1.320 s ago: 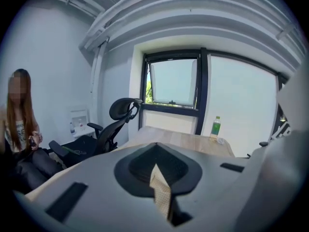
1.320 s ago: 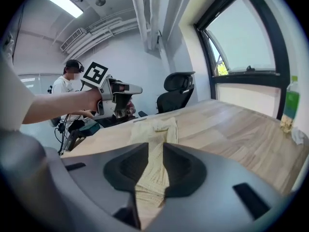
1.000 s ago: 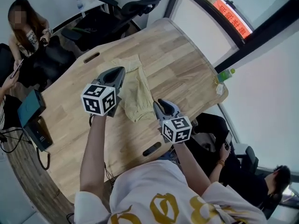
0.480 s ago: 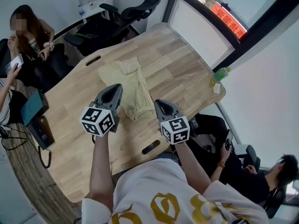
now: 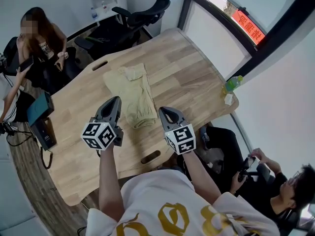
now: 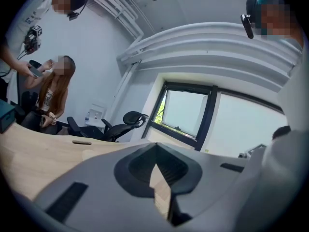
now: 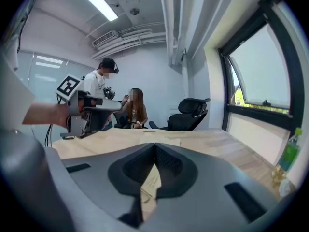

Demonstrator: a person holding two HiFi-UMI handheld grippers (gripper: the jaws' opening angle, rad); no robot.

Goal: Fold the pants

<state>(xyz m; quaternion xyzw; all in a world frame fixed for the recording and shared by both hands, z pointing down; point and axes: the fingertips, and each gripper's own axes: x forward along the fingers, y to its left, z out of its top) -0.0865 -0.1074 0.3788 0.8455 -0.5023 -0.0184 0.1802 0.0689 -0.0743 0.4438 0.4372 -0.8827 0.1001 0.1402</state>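
On the wooden tabletop (image 5: 187,77), the pants (image 5: 134,95) lie flat near the middle as one long, narrow strip of pale khaki cloth. They appear to be already doubled leg over leg. The wider waist end points away from the person. The hem end, which looks gathered, lies nearest the person.

Left gripper (image 5: 115,100): jaws clenched on nothing. It hovers just left of the hem end and is clear of the cloth.

Right gripper (image 5: 162,110): jaws likewise clenched, with no fabric between them. It hovers just right of the hem end, also clear of it. Its own view looks along the length of the garment toward the waist.

Handling assessment (judgement):
- The garment is light, soft and limp, with no stiffness of its own. Any unsupported span will sag and drape.
- The stacked layers can slide over one another, and the smooth wood offers little hold, so a one-sided pull is likely to skew the strip.
- The cloth is not fragile, so a firm pinch does no harm.

Recommended hold (judgement):
- Take the two outer corners of the hem end, one per gripper.
- Open the jaws and bring them low enough to bite through every layer, not the top one alone.
- Lift both corners evenly and carry them toward the waist.
- A grip at mid-length would bunch the fabric.
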